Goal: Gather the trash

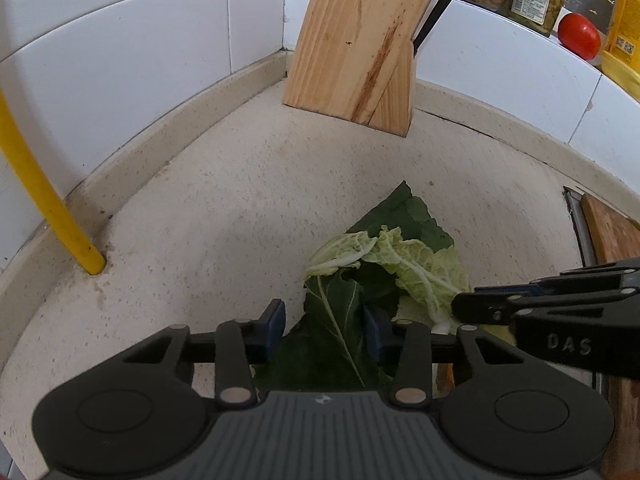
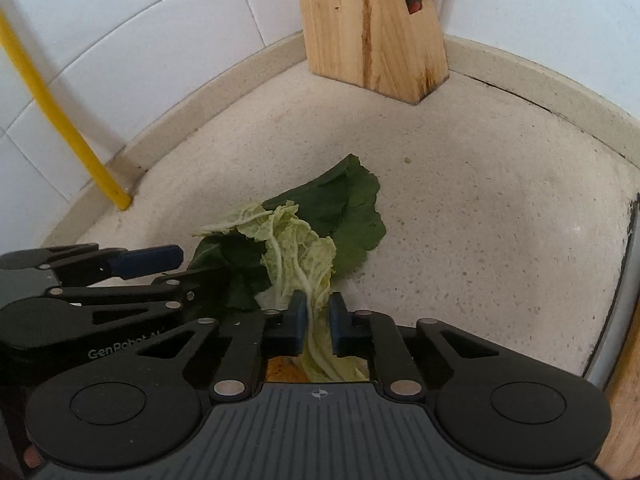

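Green leaf scraps (image 2: 320, 216) are being gathered off the bench (image 2: 480, 184): the right claw (image 2: 318, 312) is pinching a pale cabbage leaf (image 2: 296, 256), the left claw (image 1: 324, 324) is straddling a dark leaf (image 1: 332, 320) half-open, and lifting both clear looks next.

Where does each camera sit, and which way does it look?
Left wrist: on the left gripper, looking down over a dark green leaf toward the knife block; the right gripper enters from the right.
Right wrist: on the right gripper, shut on the pale cabbage leaf; the left gripper enters from the left.
Shared: leaves, knife block, yellow pipe, countertop.
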`<state>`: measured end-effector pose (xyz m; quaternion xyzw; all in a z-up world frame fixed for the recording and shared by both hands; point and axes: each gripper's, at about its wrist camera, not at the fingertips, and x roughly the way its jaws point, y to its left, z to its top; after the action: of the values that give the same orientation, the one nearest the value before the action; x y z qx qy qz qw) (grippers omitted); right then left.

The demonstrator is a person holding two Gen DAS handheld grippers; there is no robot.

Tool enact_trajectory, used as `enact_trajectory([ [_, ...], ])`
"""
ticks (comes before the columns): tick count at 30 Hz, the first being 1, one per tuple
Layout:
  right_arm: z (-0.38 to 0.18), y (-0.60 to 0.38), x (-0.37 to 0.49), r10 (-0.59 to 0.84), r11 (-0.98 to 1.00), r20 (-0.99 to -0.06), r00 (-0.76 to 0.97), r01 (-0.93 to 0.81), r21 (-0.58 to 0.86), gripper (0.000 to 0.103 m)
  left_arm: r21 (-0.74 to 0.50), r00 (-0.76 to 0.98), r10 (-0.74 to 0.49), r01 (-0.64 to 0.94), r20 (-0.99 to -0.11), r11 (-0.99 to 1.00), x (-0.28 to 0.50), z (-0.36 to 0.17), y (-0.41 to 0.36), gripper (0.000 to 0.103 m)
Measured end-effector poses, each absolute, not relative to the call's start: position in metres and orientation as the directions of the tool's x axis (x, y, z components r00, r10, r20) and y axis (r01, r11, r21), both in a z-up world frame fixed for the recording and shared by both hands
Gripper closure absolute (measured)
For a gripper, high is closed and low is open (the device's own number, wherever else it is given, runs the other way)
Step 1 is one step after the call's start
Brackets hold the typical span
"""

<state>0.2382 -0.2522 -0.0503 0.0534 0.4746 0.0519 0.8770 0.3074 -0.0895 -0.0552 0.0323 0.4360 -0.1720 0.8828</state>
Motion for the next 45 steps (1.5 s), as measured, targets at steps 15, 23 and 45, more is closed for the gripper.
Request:
enact_trajectory([
  [15,-0.020,-0.279,0.205,0.113,0.983,-0.788,0.605,0.045,0.176,0.092,-0.077,0.555,-0.279,0.359,-0.783,0.930,0.302,-0.054,-0.090,0.074],
  [23,-0.032,-0.286,0.205,0.099,0.982,-0.819,0.566,0.078,0.173,0.069,-0.090,0.553,-0.285,0.352,-0.783,0.932,0.308,-0.055,-0.088,0.059],
  [45,-0.037,-0.285,0.210,0.115,0.974,-0.810,0.575,0.095,0.206,0.090,-0.192,0.503,-0.379,0.383,-0.777,0.903,0.320,-0.052,-0.083,0.093],
])
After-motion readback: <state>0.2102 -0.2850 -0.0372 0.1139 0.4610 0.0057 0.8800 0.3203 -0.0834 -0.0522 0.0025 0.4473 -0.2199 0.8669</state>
